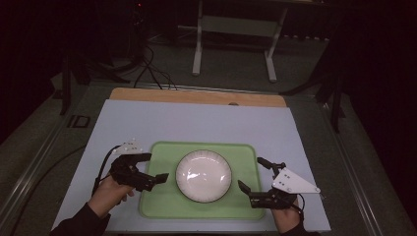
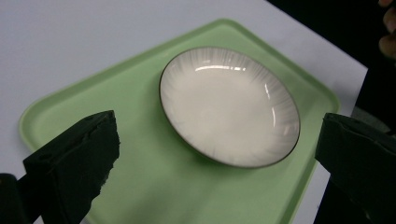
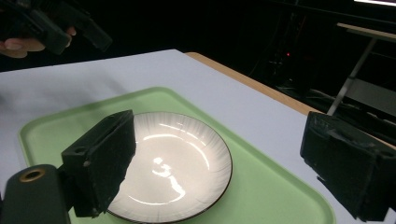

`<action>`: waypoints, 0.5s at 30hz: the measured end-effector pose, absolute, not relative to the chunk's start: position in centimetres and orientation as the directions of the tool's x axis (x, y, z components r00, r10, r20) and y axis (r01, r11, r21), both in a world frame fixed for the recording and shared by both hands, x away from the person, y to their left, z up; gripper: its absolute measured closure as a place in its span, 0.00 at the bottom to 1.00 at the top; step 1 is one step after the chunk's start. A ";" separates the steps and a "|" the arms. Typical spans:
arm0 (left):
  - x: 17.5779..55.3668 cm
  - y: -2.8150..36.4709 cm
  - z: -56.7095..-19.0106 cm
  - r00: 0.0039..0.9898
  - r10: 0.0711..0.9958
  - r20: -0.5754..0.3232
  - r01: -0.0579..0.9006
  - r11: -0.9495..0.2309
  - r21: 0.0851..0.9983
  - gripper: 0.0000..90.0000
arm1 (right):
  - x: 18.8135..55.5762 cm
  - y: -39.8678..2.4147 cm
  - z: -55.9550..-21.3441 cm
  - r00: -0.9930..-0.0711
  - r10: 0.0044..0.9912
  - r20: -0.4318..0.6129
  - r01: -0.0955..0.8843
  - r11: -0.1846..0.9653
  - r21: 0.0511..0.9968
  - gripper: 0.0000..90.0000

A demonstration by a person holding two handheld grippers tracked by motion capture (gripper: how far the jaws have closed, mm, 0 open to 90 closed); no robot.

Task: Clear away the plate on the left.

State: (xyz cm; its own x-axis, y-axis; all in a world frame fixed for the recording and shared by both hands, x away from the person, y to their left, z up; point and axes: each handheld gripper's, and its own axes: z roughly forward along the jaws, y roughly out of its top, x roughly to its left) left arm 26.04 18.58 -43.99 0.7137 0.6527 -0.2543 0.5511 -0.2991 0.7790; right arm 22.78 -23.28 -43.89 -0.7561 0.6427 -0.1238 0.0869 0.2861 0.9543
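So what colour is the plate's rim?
Dark brown-black, a thin line around the white plate; clearest in the left gripper view.

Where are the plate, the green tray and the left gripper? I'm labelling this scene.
white plate (image 1: 203,175), high view, centre of its glossy well.
green tray (image 1: 162,204), high view, bare near-left corner.
left gripper (image 1: 158,169), high view, midway between its open fingertips.

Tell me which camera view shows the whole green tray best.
The high view: the tray appears complete, all four edges visible, with the plate on it. The left gripper view cuts off its near corners behind the jaws; the right gripper view shows only part, with one jaw hiding a section.
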 end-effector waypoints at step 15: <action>24.4 19.8 -46.4 0.744 0.640 -0.192 0.476 -0.306 0.825 0.00 | 22.9 -23.1 -44.0 -0.762 0.636 -0.126 0.089 0.294 0.952 0.11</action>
State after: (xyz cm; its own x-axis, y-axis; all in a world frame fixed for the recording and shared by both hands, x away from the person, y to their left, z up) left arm 24.41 19.81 -46.41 0.7438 0.6401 -0.1923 0.4761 -0.3056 0.8246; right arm 22.89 -23.06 -44.03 -0.7615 0.6358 -0.1256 0.0889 0.2944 0.9515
